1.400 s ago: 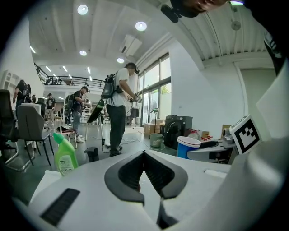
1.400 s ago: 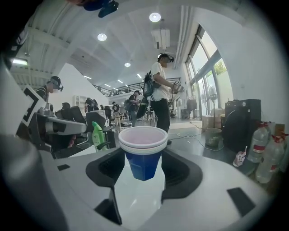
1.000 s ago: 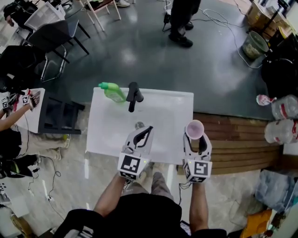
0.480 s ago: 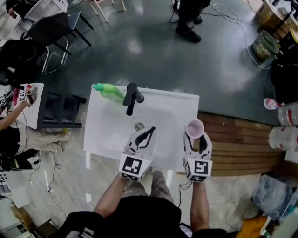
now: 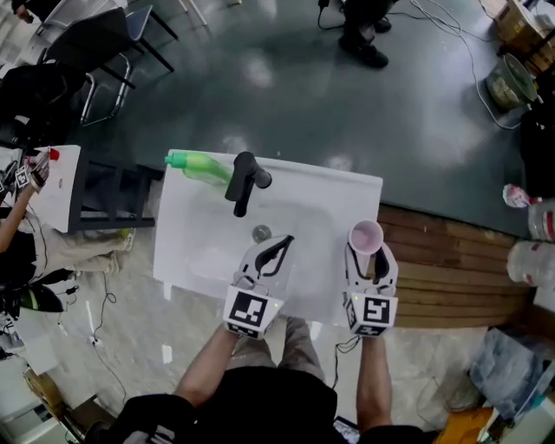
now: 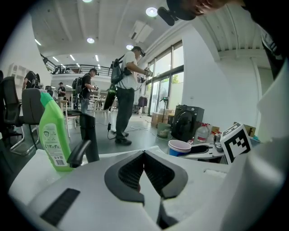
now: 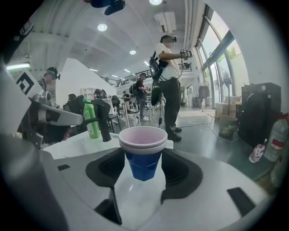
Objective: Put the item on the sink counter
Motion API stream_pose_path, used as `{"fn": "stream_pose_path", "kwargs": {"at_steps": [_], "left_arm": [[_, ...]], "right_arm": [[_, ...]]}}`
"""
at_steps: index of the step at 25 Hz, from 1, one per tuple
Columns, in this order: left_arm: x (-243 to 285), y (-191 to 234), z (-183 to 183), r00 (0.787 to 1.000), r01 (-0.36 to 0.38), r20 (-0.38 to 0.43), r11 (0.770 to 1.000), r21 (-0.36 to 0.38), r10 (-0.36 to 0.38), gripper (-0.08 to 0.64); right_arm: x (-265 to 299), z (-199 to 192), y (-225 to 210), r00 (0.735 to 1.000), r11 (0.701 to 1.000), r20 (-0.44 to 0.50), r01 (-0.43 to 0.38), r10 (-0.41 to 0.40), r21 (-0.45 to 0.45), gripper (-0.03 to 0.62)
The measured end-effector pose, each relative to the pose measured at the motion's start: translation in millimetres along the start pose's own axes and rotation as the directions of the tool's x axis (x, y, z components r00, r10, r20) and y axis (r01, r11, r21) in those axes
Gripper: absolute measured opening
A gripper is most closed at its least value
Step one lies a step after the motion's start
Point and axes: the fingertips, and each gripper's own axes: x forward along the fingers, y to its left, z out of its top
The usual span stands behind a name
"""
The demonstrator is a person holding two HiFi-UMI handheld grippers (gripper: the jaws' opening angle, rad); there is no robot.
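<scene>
Our right gripper is clamped on the blue cup, which is upright and pale pink inside. It may be two nested cups, but we can't be sure. We see it over the right front corner of the sink counter. The left gripper has its jaws pressed together, empty, over the basin. A green bottle stands beside the black faucet.

This is a large open lab or studio hall, not a home. A white freestanding sink counter stands alone on a dark glossy floor crossed by loose black cables. Around it are round ceiling lights, tall glass windows, black office chairs and a standing person with a backpack.
</scene>
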Motion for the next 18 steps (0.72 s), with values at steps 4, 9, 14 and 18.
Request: {"fn": "stream_pose_path", "kwargs": {"at_steps": [4,9,14,18], "left_arm": [[4.6,3.7,-4.1,1.0,-0.005,-0.005,1.0,-0.001,0.005,0.002],[5.6,8.0,-11.3,1.0,-0.014,-0.007,1.0,-0.013,0.014,0.002],[5.5,11.2,-16.6,0.999,-0.021,-0.025,1.0,-0.018,0.02,0.002],[6.8,12.7,-18.1,0.999,-0.027,-0.021,1.0,-0.013,0.027,0.002]], "right_arm": [[7.0,-6.9,-3.7,1.0,1.0,-0.014,-0.004,0.004,-0.017,0.255],[15.1,-2.3,-0.2,1.0,1.0,-0.025,-0.006,0.006,-0.023,0.256],[20.0,-16.7,-0.9,0.999,1.0,-0.043,-0.01,0.009,-0.025,0.256],[22.5,-18.9,-3.7,1.0,0.999,-0.031,-0.007,0.006,-0.039,0.256]]}}
